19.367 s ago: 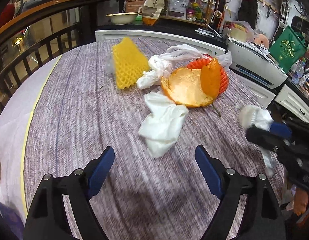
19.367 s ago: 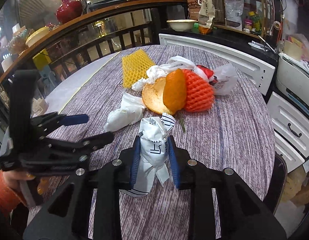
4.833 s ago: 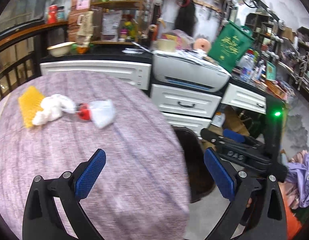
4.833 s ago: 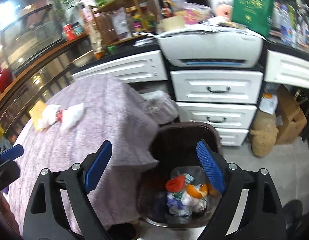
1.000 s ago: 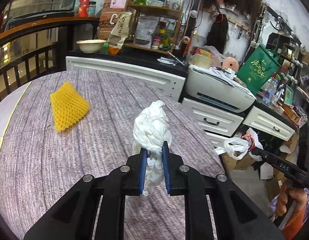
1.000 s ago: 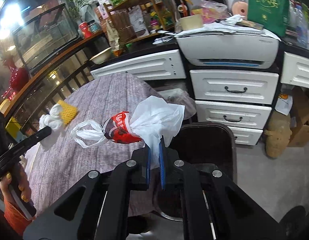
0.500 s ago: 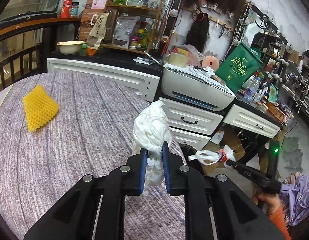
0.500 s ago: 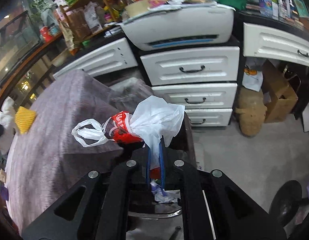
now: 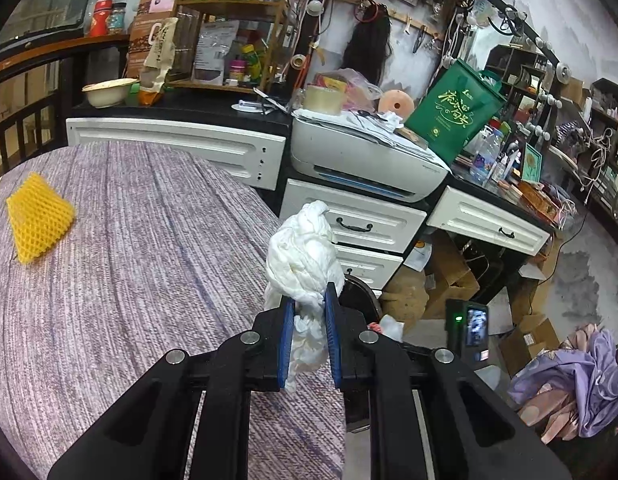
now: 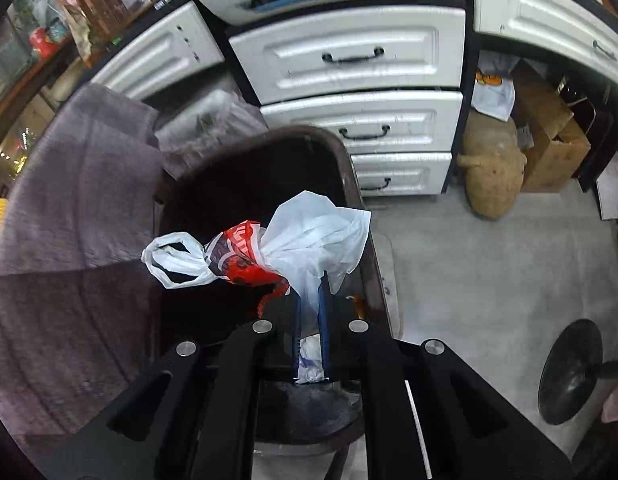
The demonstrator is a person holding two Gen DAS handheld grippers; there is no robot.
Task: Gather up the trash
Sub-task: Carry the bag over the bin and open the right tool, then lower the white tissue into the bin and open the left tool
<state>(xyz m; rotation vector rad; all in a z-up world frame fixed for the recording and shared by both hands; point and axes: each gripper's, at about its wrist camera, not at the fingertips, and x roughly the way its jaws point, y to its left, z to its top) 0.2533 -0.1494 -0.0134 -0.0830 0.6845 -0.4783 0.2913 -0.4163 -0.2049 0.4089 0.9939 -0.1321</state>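
Right gripper (image 10: 309, 312) clamped on a white and red plastic bag (image 10: 277, 248), held directly above the open mouth of the dark trash bin (image 10: 349, 184); bag's long axis running leftward from the fingers, knotted handles pointing toward the table side, all of it seemingly inside the bin's rim as seen from above. Judged the nearer hand to a drop: a simple release looks enough, with only the left handle loop close to the rim nearest the purple tablecloth (image 10: 69, 200). White drawers (image 10: 349, 60) just beyond the bin's far edge, bare floor to the right. Left gripper (image 9: 309, 320) pinched on a crumpled white tissue wad (image 9: 305, 252), standing upright between the pads, hovering at the table's edge with the bin's rim (image 9: 361, 288) peeking just beyond and below. Probably needs to travel forward and right past the cloth edge before letting go. Yellow foam fruit net (image 9: 39, 216) lying on the table, well apart to the left, not yet collected.
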